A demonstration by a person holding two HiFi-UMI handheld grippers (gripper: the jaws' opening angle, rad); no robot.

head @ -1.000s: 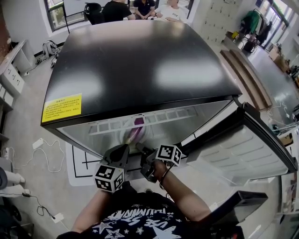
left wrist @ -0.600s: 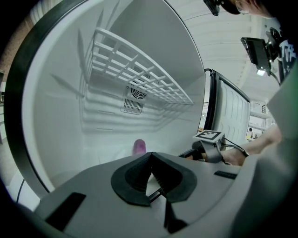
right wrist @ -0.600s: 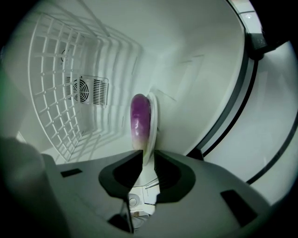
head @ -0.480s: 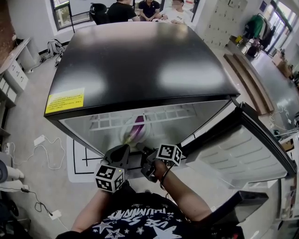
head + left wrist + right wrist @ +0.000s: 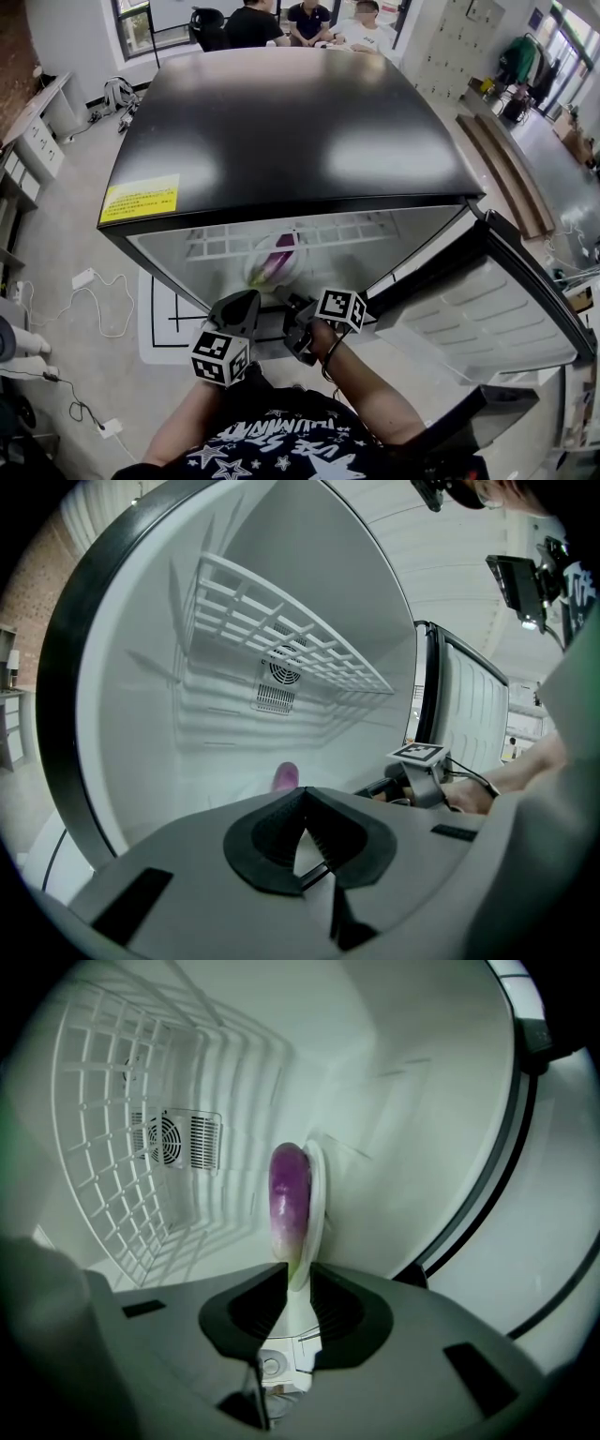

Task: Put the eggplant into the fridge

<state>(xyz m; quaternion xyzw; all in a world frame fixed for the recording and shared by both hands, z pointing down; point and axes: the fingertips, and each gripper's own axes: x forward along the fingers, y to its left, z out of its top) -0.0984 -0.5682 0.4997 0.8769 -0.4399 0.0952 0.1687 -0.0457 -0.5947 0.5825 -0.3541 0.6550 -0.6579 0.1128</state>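
1 eggplant (image 5: 289,1199) lay on 1 white plate (image 5: 318,1185), inside the open fridge (image 5: 281,131) and below its 1 wire shelf (image 5: 103,1119). The right hand-held gripper (image 5: 298,1290) pinched the plate's near rim. The left hand-held gripper (image 5: 302,819) hovered beside it, pressed together on nothing. From where I stood, I judged the plate wanted setting down level before the jaws let go, lest the eggplant roll. I counted 2 hand-held grippers and 1 open door (image 5: 487,309).

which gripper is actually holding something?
The right gripper: jaws clamped on the plate carrying the eggplant. The left gripper is shut, empty.
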